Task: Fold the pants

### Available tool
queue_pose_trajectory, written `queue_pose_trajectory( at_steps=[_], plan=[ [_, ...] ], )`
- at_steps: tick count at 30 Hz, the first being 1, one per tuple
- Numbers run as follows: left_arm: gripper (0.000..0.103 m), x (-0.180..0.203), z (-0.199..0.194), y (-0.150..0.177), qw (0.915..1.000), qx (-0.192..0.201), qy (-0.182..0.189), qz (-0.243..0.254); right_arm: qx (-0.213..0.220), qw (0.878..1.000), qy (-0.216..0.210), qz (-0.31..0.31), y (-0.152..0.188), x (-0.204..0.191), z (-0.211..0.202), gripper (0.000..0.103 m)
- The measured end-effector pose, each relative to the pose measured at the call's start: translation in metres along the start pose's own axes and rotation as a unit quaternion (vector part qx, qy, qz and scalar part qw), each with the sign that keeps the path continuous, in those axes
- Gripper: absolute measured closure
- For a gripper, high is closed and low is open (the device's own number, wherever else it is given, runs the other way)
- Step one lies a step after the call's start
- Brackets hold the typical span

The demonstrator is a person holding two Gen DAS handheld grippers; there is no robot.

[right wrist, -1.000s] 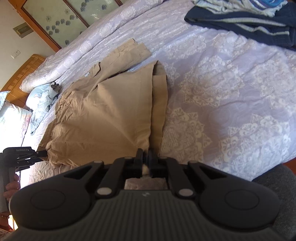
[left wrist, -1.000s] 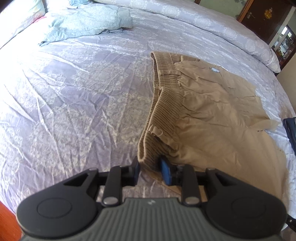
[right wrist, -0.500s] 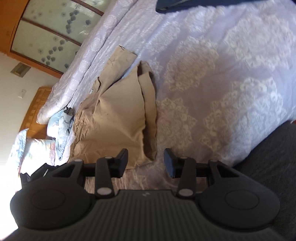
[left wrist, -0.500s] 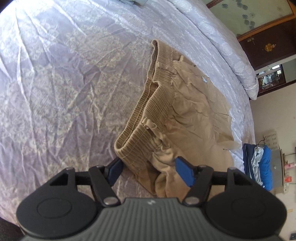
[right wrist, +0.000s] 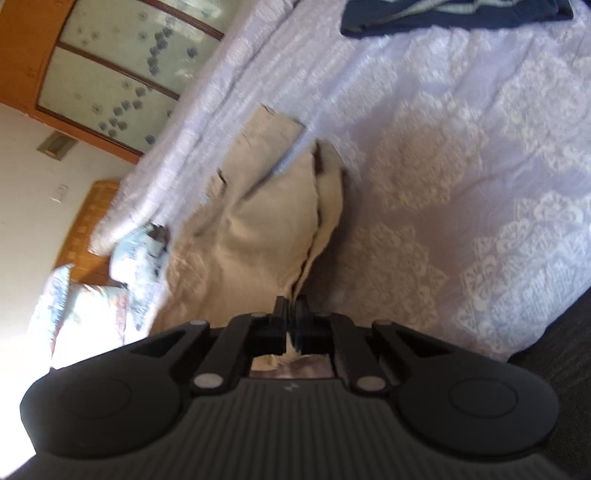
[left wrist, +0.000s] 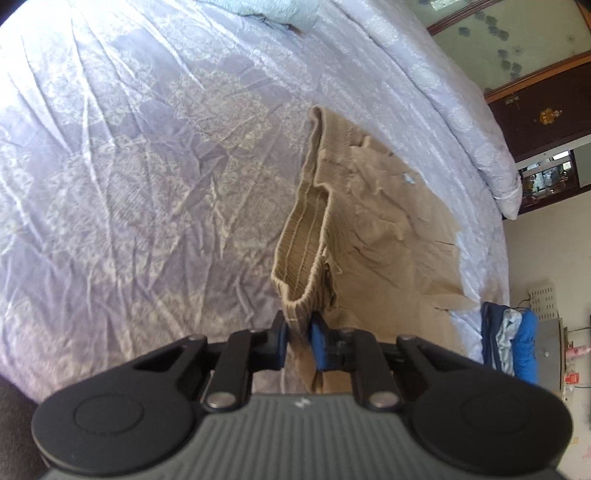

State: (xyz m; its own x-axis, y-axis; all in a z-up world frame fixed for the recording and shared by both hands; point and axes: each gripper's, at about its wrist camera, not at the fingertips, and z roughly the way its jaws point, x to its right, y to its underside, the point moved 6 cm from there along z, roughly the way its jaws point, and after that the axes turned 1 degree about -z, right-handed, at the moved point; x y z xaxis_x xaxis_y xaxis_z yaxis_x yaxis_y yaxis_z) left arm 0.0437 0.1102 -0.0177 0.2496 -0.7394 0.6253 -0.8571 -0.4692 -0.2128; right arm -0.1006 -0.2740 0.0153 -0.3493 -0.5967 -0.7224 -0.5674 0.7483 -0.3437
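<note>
Tan pants [left wrist: 376, 236] lie folded lengthwise on the lilac patterned bed sheet [left wrist: 129, 166]. In the left wrist view my left gripper [left wrist: 298, 334] is closing on the near corner of the ribbed waistband [left wrist: 301, 254]; its blue pads press the fabric from both sides and the corner is lifted. In the right wrist view the same pants [right wrist: 266, 221] stretch away toward the pillows. There my right gripper [right wrist: 291, 317] is shut on the near leg-end edge, and cloth shows between and behind its fingers.
A rolled lilac quilt [left wrist: 443, 85] runs along the far side of the bed. A light blue garment [left wrist: 266, 11] lies near the head end and a navy garment [right wrist: 443, 14] near the foot. Blue clothes [left wrist: 506, 343] sit off the bed; a pillow [right wrist: 85, 306] lies by the headboard.
Both grippers opened wide half a second ago and have closed again on the pants, the left on the waistband corner, the right on the leg end. Both wrists rolled and the fabric rose slightly.
</note>
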Motion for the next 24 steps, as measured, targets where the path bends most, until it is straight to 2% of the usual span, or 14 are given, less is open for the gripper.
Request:
queue_pose_trajectory(
  at_steps=[5,9,12,16,20,24],
  plan=[
    [0.090,-0.009,-0.040,0.021,0.9999,-0.002,0.010,-0.012,0.011,0.999,-0.025,-0.021,-0.012,-0.026,-0.023,0.098],
    [0.090,-0.041,-0.065,0.042,0.9981,-0.020,0.011,-0.057,-0.013,0.999,-0.039,-0.021,-0.006,-0.036,-0.031,0.099],
    [0.090,-0.058,-0.067,0.045,0.9940,-0.027,0.030,-0.102,-0.026,0.998,-0.047,-0.010,-0.007,-0.040,-0.019,0.099],
    [0.090,-0.049,-0.063,0.026,0.9915,-0.009,0.047,-0.121,-0.018,0.998,-0.058,-0.016,-0.034,-0.056,0.009,0.099],
    [0.090,-0.023,-0.061,-0.010,0.9876,0.022,0.082,-0.132,0.023,0.996,-0.080,-0.044,-0.083,-0.094,0.042,0.099],
    [0.089,-0.011,-0.048,-0.049,0.9851,0.043,0.084,-0.144,0.047,0.993,-0.089,-0.067,-0.128,-0.129,0.090,0.099]
  ],
)
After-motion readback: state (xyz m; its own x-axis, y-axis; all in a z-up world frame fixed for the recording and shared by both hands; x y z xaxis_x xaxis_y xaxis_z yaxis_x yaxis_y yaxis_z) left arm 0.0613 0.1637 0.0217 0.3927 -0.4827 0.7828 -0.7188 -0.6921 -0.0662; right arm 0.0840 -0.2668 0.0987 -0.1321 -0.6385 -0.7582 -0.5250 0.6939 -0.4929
